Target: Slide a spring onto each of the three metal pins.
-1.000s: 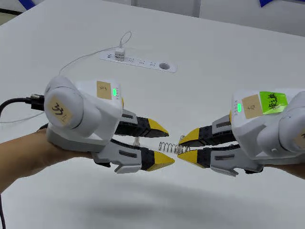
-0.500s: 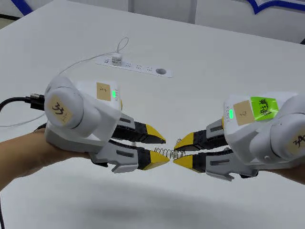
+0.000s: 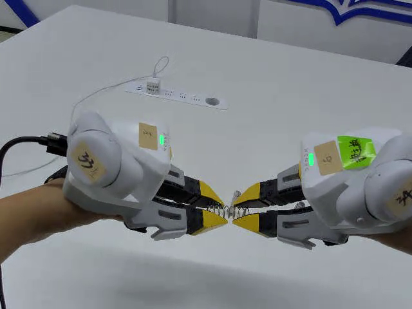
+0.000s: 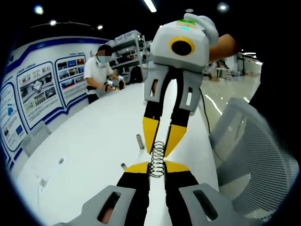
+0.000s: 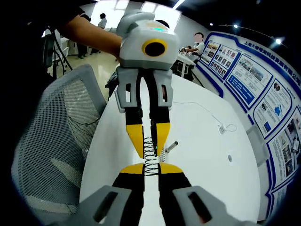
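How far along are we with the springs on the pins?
Done: nothing that shows. A pin and a second pin on the table both look bare.
In hand: one spring, held above the table with the left claw and the right claw each shut on an end.
Left: get this spring onto a pin, then do the other pins.

A power strip (image 3: 177, 95) with a white plug (image 3: 153, 85) lies on the white table (image 3: 290, 116)

Spring (image 4: 157, 159) between left claw (image 3: 223, 206), right claw (image 3: 236, 210)
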